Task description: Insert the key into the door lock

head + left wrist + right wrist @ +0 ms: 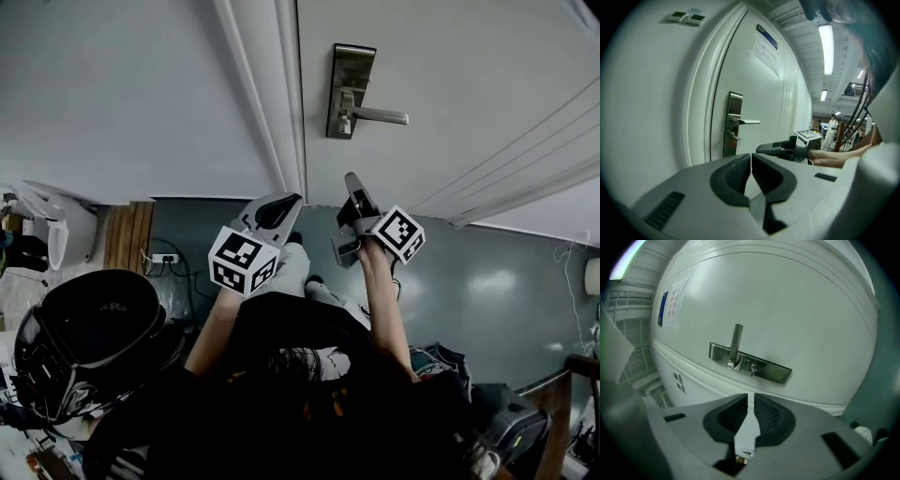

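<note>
The steel lock plate (pixel 350 90) with its lever handle (pixel 380 115) is on the white door (pixel 450 75), and a small key (pixel 345 123) sticks out of the plate below the lever. The right gripper view shows that key (pixel 753 370) in the plate (pixel 750 363), straight ahead of my right gripper (pixel 750 397). Both grippers hang short of the door with nothing held. My right gripper (pixel 352 179) is just under the lock, jaws shut. My left gripper (pixel 281 201) is beside it near the door frame, also shut, and its view has the lock (pixel 733 124) ahead on the left.
The white door frame (pixel 267 94) runs left of the lock. A black helmet-like object (pixel 89 342), a white bin (pixel 67 230) and a wall socket with cables (pixel 164 259) lie on the left. A paper notice (pixel 767 50) hangs on the door. People (pixel 832 129) stand far off.
</note>
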{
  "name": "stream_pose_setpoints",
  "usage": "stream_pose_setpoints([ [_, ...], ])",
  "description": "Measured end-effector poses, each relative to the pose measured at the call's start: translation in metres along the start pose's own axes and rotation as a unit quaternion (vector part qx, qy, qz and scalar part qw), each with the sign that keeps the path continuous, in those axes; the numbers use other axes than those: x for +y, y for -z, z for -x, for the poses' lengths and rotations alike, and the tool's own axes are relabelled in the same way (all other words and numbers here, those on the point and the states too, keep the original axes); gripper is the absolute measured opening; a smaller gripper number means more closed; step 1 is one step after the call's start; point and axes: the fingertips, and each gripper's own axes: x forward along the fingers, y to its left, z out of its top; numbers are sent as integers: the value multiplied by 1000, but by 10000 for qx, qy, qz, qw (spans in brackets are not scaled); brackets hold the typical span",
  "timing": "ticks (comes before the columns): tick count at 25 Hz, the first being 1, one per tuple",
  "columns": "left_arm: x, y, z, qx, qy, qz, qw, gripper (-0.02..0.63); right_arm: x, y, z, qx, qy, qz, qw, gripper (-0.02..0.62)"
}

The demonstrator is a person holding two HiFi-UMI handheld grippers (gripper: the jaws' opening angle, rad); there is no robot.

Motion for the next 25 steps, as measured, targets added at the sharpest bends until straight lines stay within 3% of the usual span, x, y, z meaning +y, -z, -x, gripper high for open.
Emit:
stream_pose_setpoints([
  [15, -5, 39, 25, 606, -141, 118, 9980, 12, -25, 39, 31, 216, 292, 100, 9993, 31],
  [25, -6, 51, 68, 442, -178, 225, 9986, 12, 0, 101, 47, 631, 245, 322, 9972, 29],
])
